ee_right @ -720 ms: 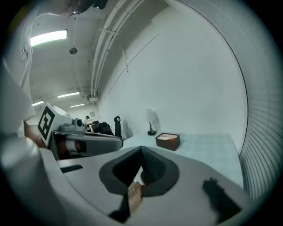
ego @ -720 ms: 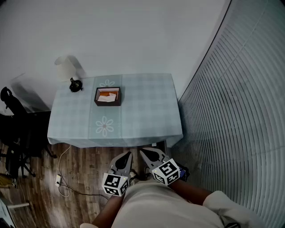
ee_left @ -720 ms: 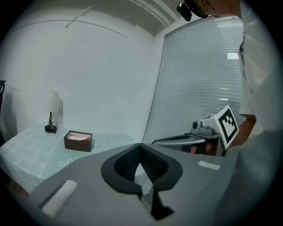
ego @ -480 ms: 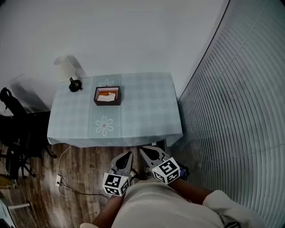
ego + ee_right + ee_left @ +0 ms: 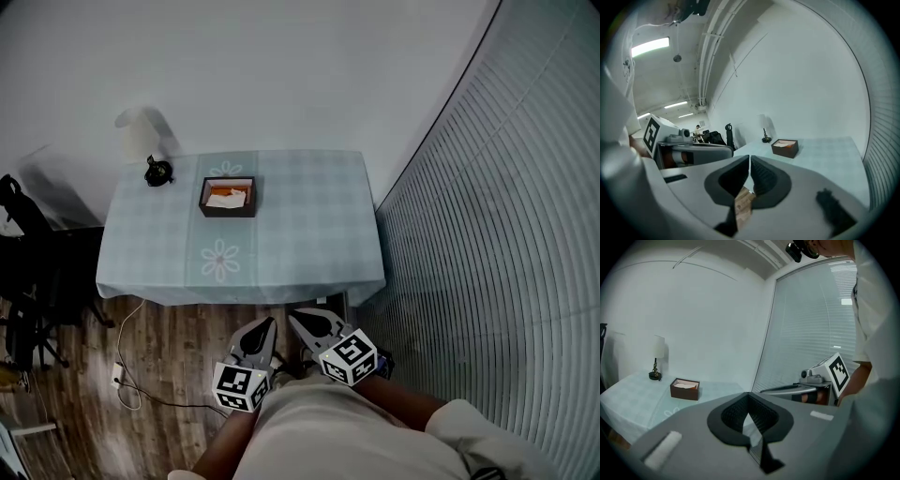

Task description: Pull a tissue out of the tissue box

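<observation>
A dark brown tissue box (image 5: 227, 197) with white tissue showing in its open top stands toward the back left of a table with a pale blue checked cloth (image 5: 309, 234). The same box (image 5: 685, 388) shows far ahead in the left gripper view, and the box (image 5: 785, 147) sits in the distance in the right gripper view. Both grippers are held close to the person's body, well short of the table's front edge. My left gripper (image 5: 267, 326) is shut with nothing in it. My right gripper (image 5: 298, 320) is also shut and empty, its tips beside the left one's.
A small lamp with a white shade (image 5: 141, 141) stands at the table's back left corner. A dark chair (image 5: 23, 272) is left of the table, and a cable (image 5: 131, 375) lies on the wooden floor. Ribbed blinds (image 5: 487, 234) run along the right side.
The view has shifted slightly, with the table a little higher in the head view. The grippers have kept their places near the body.
</observation>
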`<state>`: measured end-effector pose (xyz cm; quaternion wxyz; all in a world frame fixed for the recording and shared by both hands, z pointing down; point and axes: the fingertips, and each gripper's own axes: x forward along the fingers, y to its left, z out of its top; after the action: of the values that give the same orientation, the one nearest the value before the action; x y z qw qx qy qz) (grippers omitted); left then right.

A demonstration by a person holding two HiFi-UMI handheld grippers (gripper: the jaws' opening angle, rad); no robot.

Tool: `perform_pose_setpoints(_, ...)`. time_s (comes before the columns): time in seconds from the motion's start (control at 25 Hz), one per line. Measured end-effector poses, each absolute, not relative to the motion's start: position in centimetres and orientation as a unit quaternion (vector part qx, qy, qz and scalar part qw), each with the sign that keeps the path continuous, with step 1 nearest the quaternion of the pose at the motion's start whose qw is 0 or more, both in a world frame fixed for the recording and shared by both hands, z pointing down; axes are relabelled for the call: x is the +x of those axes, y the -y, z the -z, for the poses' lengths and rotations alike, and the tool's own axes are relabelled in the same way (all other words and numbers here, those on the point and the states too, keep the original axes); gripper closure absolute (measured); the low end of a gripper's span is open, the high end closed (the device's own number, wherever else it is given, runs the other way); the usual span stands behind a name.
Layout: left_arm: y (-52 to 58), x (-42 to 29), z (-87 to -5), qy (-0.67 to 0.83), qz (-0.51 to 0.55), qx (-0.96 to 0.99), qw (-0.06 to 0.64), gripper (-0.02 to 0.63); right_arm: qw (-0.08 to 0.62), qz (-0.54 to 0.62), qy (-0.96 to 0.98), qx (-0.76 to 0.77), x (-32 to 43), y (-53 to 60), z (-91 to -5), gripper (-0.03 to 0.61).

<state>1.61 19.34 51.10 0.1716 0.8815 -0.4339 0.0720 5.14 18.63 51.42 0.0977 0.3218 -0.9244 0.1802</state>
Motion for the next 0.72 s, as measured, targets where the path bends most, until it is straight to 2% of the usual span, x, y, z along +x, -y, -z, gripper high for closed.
perform_pose_setpoints(0.4,-19.5,-4.3,-53.2,0.433,-0.067,0.878,0.194,0.609,0.127,-0.188,0.917,0.329,0.2,-18.6,-54.2,0.558)
perform_pose_setpoints(0.72,-16.1,-6.8,-53.6,0.435,-0.057,0.877,0.197,0.609,0.135,-0.179,0.907,0.356,-0.6,-14.7,-54.2,0.558)
